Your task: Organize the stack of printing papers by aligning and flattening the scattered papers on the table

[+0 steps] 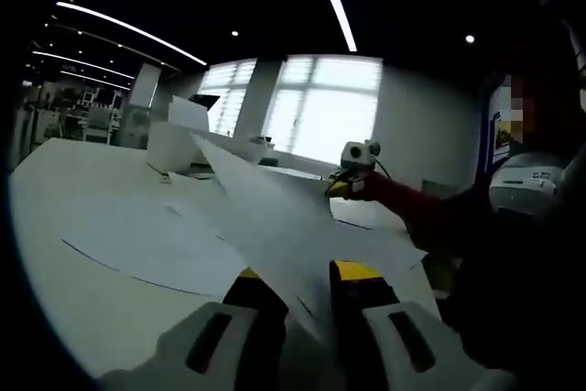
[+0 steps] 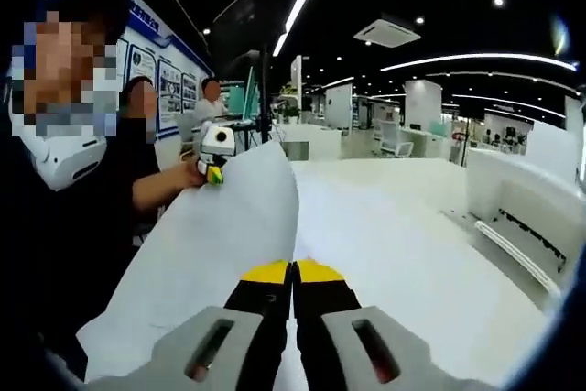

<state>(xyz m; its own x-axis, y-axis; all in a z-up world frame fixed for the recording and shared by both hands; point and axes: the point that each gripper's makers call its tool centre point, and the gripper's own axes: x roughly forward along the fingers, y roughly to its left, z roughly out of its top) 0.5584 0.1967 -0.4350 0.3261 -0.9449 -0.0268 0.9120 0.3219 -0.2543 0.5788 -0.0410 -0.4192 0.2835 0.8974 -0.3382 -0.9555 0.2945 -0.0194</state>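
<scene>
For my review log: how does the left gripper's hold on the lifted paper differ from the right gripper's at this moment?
The left gripper has a gap showing between its yellow tips, with the lifted paper running edge-on through it; the right gripper has its tips pressed together on that paper, no gap visible. The sheet fans away from the left gripper, but curls up leftward from the right. Both hold it above the white table.

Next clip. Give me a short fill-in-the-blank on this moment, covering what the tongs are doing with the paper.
1. Both tongs grip the same sheet of ____.
2. In the right gripper view, the right tongs have their yellow-tipped jaws pressed ____ on the sheet.
3. The sheet is held up off the white ____.
4. In the left gripper view, the left tongs pinch the sheet's near ____.

Missing words: paper; shut; table; corner
</scene>
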